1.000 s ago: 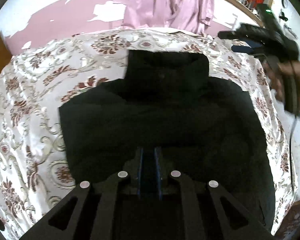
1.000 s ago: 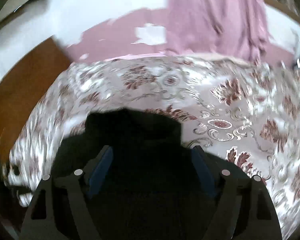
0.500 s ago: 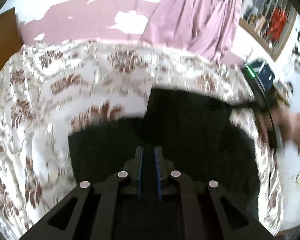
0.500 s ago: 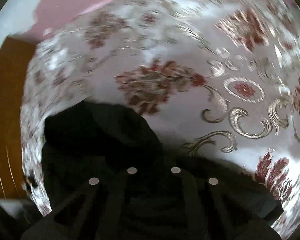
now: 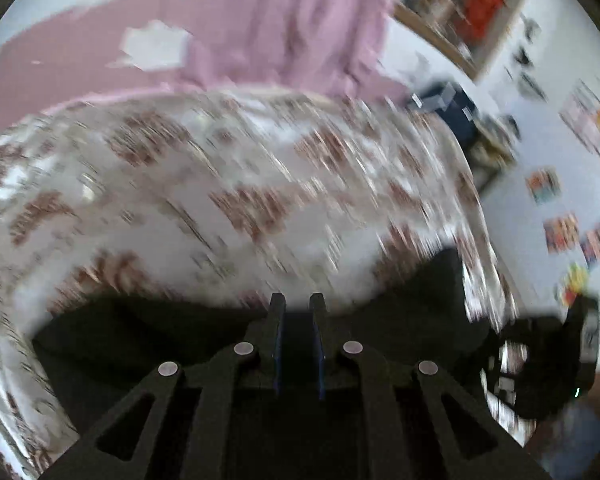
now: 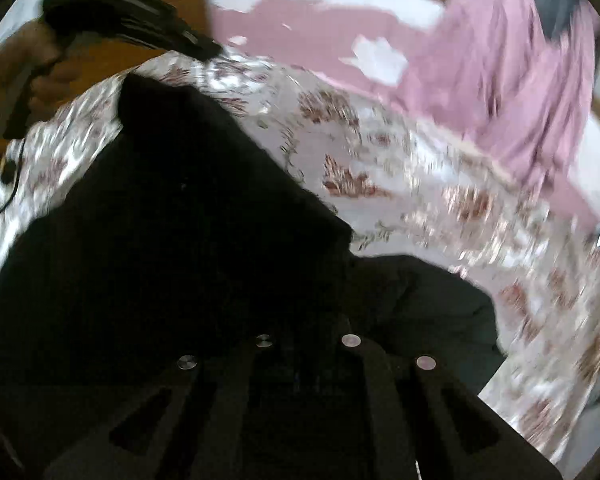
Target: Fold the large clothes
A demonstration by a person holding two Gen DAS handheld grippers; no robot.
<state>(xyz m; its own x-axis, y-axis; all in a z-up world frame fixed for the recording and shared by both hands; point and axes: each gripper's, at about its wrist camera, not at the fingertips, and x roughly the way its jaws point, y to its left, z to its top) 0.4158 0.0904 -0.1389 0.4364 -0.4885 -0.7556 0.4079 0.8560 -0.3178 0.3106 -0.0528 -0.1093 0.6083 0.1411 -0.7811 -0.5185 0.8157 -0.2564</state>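
A black padded jacket (image 6: 160, 240) lies on a floral bedspread (image 5: 220, 184). In the left wrist view only its near edge (image 5: 140, 332) shows along the bottom. My left gripper (image 5: 297, 304) is shut on a fold of the jacket's black cloth, its jaws a narrow slit apart. The right wrist view shows that same gripper (image 6: 210, 48) at the jacket's far corner, in a hand (image 6: 40, 68). My right gripper (image 6: 306, 316) is shut, its tips buried in dark jacket cloth, with a raised fold (image 6: 420, 300) beside it. It also shows, blurred, as the right gripper (image 5: 516, 340) at the bed's right edge.
A pink cloth (image 5: 292, 20) hangs against the pink and white wall behind the bed. A wooden board (image 6: 172, 4) stands at the bed's left. Shelves with clutter (image 5: 460, 12) and a white floor with coloured tiles (image 5: 560, 236) lie to the right. Both views are motion-blurred.
The right gripper's jaws went from wide open to shut in the jacket cloth. The left view swung so the jacket slid to the bottom edge. Both hands moved, and the right view rolled.
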